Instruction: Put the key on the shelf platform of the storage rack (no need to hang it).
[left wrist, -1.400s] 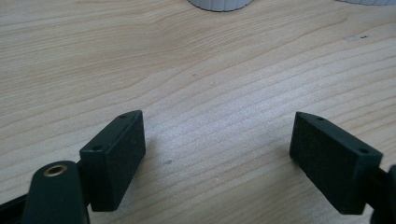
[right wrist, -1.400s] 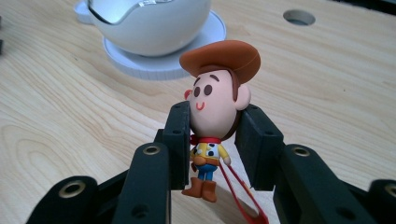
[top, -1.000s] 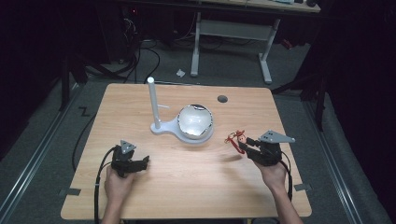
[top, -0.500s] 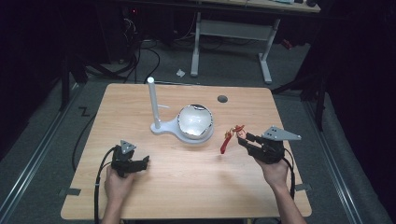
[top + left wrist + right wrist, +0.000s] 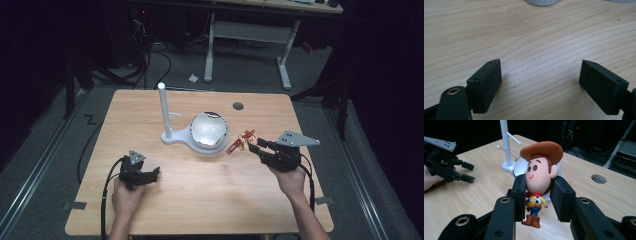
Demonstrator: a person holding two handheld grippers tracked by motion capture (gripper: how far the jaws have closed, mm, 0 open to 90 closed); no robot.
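Note:
A small cowboy figurine (image 5: 539, 177) with a brown hat, yellow shirt and brown boots hangs above the table, my right gripper (image 5: 537, 192) shut on its head. From above, the figurine (image 5: 242, 141) is just right of a shiny bowl (image 5: 209, 128) on a white stand with an upright post (image 5: 163, 110). The right gripper (image 5: 256, 145) points left toward the bowl. My left gripper (image 5: 152, 175) rests low at the table's front left, jaws wide apart with only bare wood between its pads (image 5: 486, 82).
The wooden table (image 5: 200, 200) has a round cable hole (image 5: 238, 106) near its far edge. Cables trail from both grippers. A white desk frame (image 5: 250, 40) stands on the floor beyond the table.
My right gripper has lifted the figurine off the table and carried it slightly toward the bowl. The left gripper has stayed in place.

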